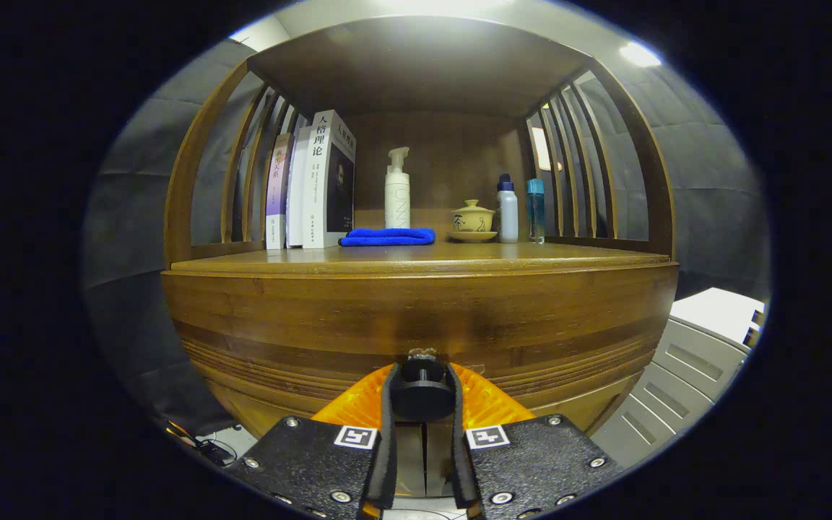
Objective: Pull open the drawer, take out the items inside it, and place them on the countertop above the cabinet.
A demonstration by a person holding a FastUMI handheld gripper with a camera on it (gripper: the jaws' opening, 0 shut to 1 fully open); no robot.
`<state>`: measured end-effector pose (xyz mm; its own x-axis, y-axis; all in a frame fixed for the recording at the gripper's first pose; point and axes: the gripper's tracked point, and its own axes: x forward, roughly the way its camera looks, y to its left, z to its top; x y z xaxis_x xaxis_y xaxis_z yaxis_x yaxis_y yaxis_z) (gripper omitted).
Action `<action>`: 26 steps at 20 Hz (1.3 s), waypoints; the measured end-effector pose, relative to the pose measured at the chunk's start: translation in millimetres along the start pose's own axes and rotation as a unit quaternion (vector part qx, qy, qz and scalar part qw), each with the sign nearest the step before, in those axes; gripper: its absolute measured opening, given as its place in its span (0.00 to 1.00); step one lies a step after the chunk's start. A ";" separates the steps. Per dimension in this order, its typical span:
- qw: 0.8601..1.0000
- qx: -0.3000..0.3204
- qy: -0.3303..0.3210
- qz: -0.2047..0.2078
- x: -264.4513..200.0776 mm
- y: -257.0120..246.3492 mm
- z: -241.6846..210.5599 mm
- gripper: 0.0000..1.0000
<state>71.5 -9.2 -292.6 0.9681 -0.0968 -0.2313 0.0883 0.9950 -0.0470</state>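
Countertop (416, 258) contents, left to right: books (313, 184) standing upright at its left; blue cloth (387, 236) lying folded beside them; pump bottle (396, 189) standing behind the cloth; lidded cup (472, 219) sitting on a saucer; two small bottles (521, 209) standing at its right. Below the countertop, the drawer (416, 325) front is facing the gripper (422, 393), whose fingers are closing narrowly on the drawer's round knob (422, 390), pressing both sides.

Blue cloth (387, 236), white spray bottle (396, 189), brown striped wooden cabinet (416, 310), black knob (422, 393).
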 end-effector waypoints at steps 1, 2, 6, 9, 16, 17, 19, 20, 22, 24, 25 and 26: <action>1.000 0.003 0.000 -0.001 -2.8 -0.7 0.1 0.33; 1.000 0.005 0.001 -0.003 -6.6 -1.3 0.0 0.32; 1.000 0.014 0.002 -0.010 -25.2 -2.3 -3.2 0.31; 1.000 0.017 0.005 -0.013 -41.7 -3.4 -5.8 0.31; 0.999 0.024 0.017 -0.013 -81.6 -4.6 -10.0 0.31; 0.999 0.023 0.018 -0.013 -86.2 -5.2 -11.3 0.31; 0.999 0.022 0.018 -0.013 -93.7 -5.2 -13.0 0.31; 0.999 0.022 0.022 -0.011 -97.3 -4.0 -15.6 0.31; 1.000 0.019 0.021 -0.011 -105.9 -1.8 -16.6 0.31; 0.999 0.019 0.026 -0.012 -110.5 -2.0 -18.3 0.31; 0.999 0.018 0.029 -0.011 -114.7 -1.9 -20.1 0.31; 0.999 0.020 0.029 -0.010 -118.4 -1.7 -19.9 0.31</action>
<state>-47.9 0.0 -284.5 0.9507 -0.1172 -0.2872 0.1180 0.9929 -0.0144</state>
